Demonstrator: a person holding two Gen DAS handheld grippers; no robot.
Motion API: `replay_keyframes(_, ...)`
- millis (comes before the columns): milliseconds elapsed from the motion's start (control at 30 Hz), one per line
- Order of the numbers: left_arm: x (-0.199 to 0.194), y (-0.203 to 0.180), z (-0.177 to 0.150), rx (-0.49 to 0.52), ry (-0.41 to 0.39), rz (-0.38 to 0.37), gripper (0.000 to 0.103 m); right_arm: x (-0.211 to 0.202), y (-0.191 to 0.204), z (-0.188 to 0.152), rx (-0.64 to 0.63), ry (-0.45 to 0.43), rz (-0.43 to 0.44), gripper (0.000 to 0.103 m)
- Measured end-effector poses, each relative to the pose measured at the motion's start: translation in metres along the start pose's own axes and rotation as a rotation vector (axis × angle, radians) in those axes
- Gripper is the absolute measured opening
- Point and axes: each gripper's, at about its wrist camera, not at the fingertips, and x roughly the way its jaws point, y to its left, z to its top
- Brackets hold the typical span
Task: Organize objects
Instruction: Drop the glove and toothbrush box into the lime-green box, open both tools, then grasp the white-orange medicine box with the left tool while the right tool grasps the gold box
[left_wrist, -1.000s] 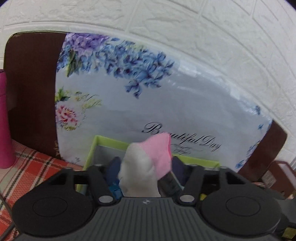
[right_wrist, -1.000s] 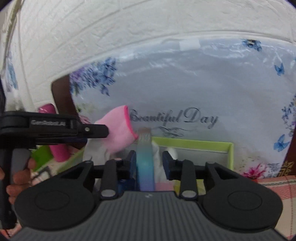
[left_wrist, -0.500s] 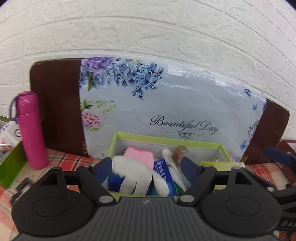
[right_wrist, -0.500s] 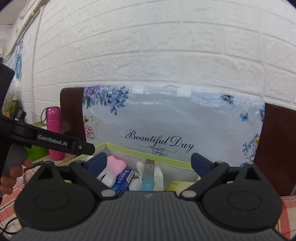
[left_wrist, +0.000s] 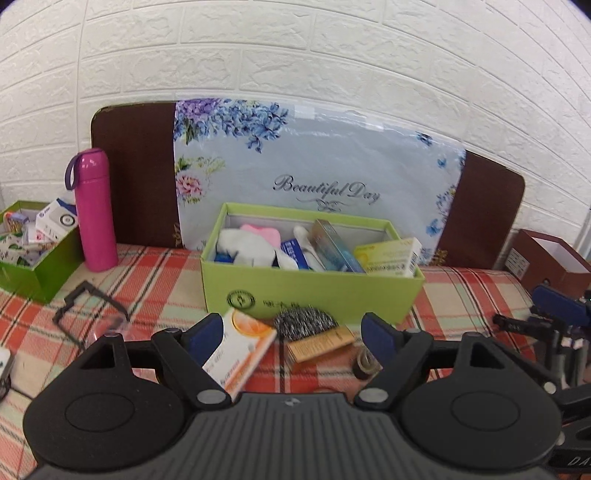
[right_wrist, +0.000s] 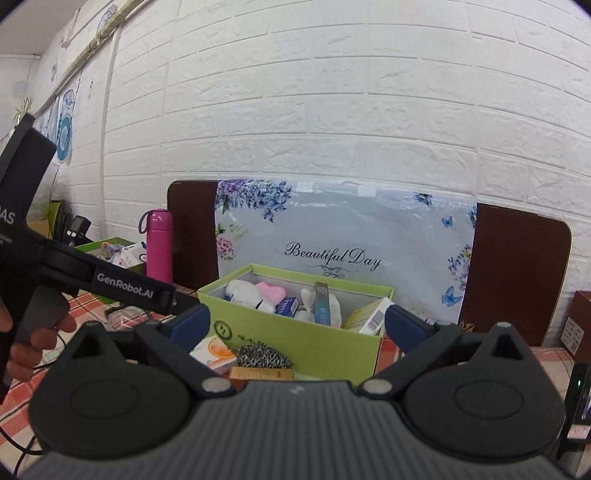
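On the far left of the left wrist view, a small green box of packets (left_wrist: 22, 254) and an upright magenta cylindrical flask (left_wrist: 95, 210) are noted, neither disturbed. A black-framed pair of glasses (left_wrist: 88, 314) lies on the red plaid cloth covering the bench (left_wrist: 155, 280).

At centre stands the lime-green cardboard box (left_wrist: 314, 295), now viewed from farther off than a second ago. The white and pink soft sock (left_wrist: 251, 243), previously raised between the fingers of the left hand-held gripper (left_wrist: 295, 334), is now recorded lying in the box's left end. The slim teal carton (left_wrist: 334, 245), previously clamped in the right hand-held gripper (right_wrist: 297, 323), is now seen leaning inside the box, right of the sock and beside a yellow carton (left_wrist: 388, 256).

Both hand-held grippers are found with fingers spread wide and nothing between them; both have been drawn back from the box.

It is judged that two items have been deposited. Items remaining loose in front of the box: an orange and white carton (left_wrist: 240, 347), a steel wire scourer (left_wrist: 306, 323) and a flat tan packet (left_wrist: 319, 343). These are judged the likely next pickups.

At far right a maroon open box (left_wrist: 550, 262) is noted.
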Motion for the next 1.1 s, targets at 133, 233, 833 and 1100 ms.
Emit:
replay_keyframes(133, -0.014, 0.006, -0.023, -0.035, 0.012, -0.014, 0.085, -0.015, 0.013, -0.022, 0.013, 0.036, 0.015, 0.103)
replay_keyframes(233, -0.023, 0.016, -0.041, -0.07, 0.023, 0.005, 0.085, -0.02, 0.023, -0.037, 0.007, 0.068, 0.036, 0.103)
replay_keyframes(833, -0.035, 0.062, -0.096, -0.152, 0.092, 0.051, 0.084, 0.026, 0.086, -0.064, -0.069, 0.229, 0.214, 0.042)
replay_keyframes(1100, -0.007, 0.059, -0.074, -0.087, 0.05, 0.017, 0.085, -0.019, 0.062, -0.094, -0.031, 0.291, 0.176, 0.035)
